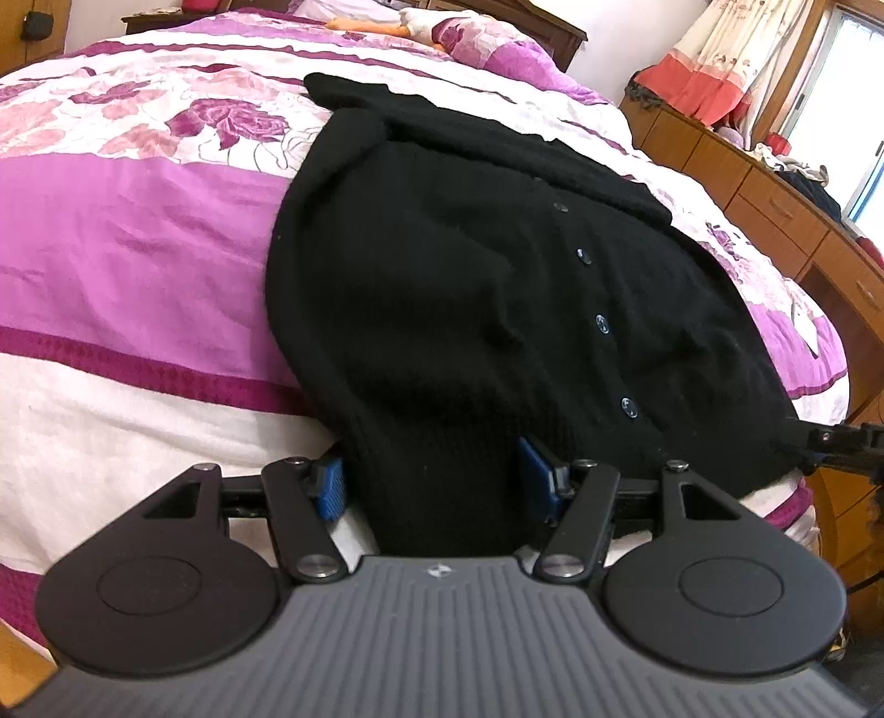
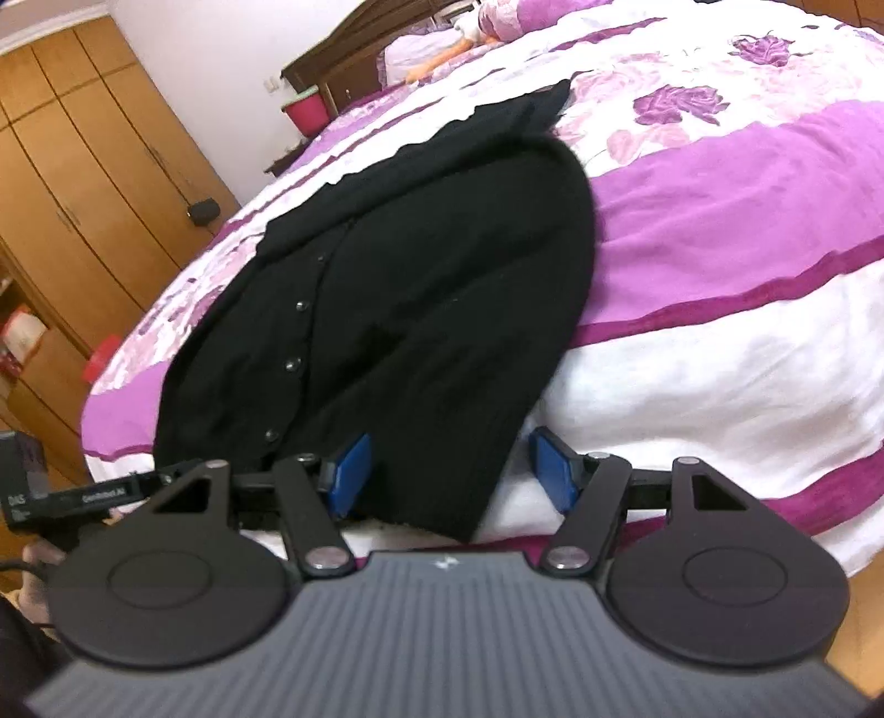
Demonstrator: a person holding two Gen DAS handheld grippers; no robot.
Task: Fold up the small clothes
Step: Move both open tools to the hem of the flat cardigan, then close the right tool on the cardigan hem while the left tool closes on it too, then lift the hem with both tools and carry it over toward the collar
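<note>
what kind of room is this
Most likely a home bedroom. A bed with a pink and purple floral cover fills the view, with pillows at its head, a wooden wardrobe along one wall and a wooden dresser beside a curtained window. A black cardigan lies on the bed.

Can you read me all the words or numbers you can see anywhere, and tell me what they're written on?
"DAS": white letters on the side of the left gripper, seen from the right wrist camera; a guess, they are blurred.
A longer white word beside it: too blurred to read.
Small logo mark on the right gripper body: a symbol, no letters.
Black cardigan, bedspread: no writing.
</note>
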